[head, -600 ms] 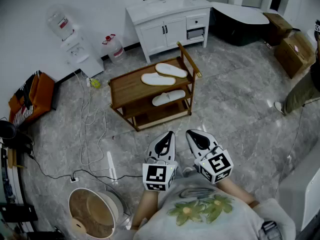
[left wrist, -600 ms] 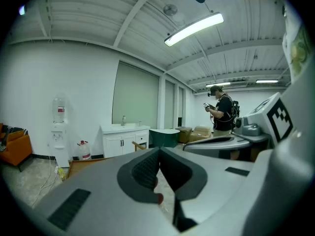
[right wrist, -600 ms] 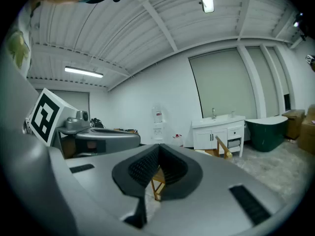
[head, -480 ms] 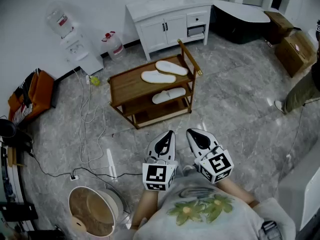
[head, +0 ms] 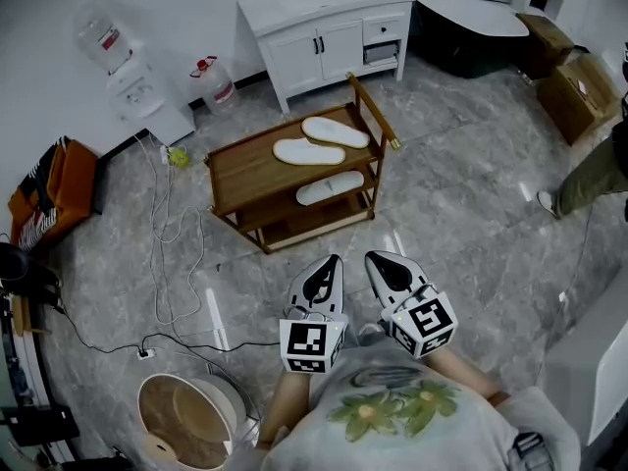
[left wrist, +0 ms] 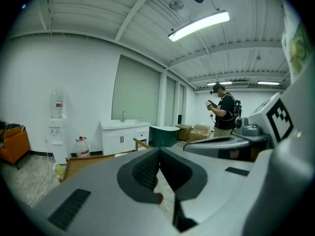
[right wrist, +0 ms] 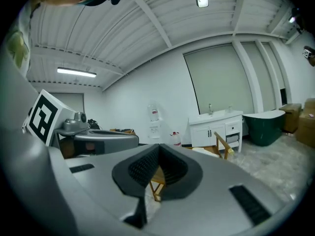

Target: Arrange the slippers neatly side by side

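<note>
1. Both hands are held low and near my body. My left gripper (head: pixel 332 261) and right gripper (head: pixel 378 258) point out across the floor toward the wooden rack (head: pixel 245 170), well apart from it.
2. Left jaws are pressed together with nothing between them. Right jaws are the same, closed and empty.
3. Two white slippers lie on the rack's top shelf. One (head: pixel 309 152) is nearer, the other (head: pixel 336 132) is just beyond it to the right, and they are angled rather than parallel. A third slipper (head: pixel 330 187) lies on the lower shelf.
4. Change over the last half second: the rack and the white vanity (head: pixel 324 27) have slid a little up and left in the head view. My grippers sit at the same spot in that view. The slippers have not shifted on their shelves.
5. My reading: only my head or stance moved and nothing was handled. The task has not started, and this is still the approach.
6. Next need, as I judge it: close the gap to the rack and spread the jaws before reaching for a slipper.
7. Loose cables (head: pixel 172 263) lie on the floor to the left, a trip risk if I drift that way.
</note>
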A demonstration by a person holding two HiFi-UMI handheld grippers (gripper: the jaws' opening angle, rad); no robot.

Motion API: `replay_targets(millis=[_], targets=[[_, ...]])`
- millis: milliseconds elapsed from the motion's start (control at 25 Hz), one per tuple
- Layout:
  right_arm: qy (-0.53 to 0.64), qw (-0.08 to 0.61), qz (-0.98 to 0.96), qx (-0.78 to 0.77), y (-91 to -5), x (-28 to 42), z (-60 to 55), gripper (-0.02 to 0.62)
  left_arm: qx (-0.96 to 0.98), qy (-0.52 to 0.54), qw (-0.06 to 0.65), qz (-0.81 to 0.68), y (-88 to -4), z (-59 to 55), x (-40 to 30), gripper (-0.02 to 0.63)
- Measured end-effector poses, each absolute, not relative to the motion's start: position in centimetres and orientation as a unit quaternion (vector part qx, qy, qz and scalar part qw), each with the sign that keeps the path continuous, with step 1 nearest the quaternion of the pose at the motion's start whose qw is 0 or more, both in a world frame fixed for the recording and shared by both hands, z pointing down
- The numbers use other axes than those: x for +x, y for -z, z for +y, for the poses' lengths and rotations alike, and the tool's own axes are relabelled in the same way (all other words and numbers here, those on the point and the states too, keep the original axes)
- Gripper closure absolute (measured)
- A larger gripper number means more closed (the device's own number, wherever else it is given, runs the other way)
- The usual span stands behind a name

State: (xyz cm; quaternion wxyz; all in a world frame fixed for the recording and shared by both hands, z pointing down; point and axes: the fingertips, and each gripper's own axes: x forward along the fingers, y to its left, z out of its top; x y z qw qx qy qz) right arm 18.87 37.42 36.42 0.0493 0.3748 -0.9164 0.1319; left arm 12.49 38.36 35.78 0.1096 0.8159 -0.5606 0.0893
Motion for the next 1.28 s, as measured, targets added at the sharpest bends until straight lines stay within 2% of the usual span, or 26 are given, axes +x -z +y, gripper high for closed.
replay_targets(millis=[640, 1280], targets=[[-0.128, 0.077, -0.914, 0.377, -36.8, 12.9, 26.0, 0.589, 0.828, -0.094, 0.117, -0.54, -36.3, 26.4, 6.7, 0.591], [-0.145, 0.093, -0.917, 0.359, -38.9, 8.0, 19.9, 0.589, 0.838, -0.112, 0.114, -0.521, -37.4, 19.8, 1.9, 0.591]])
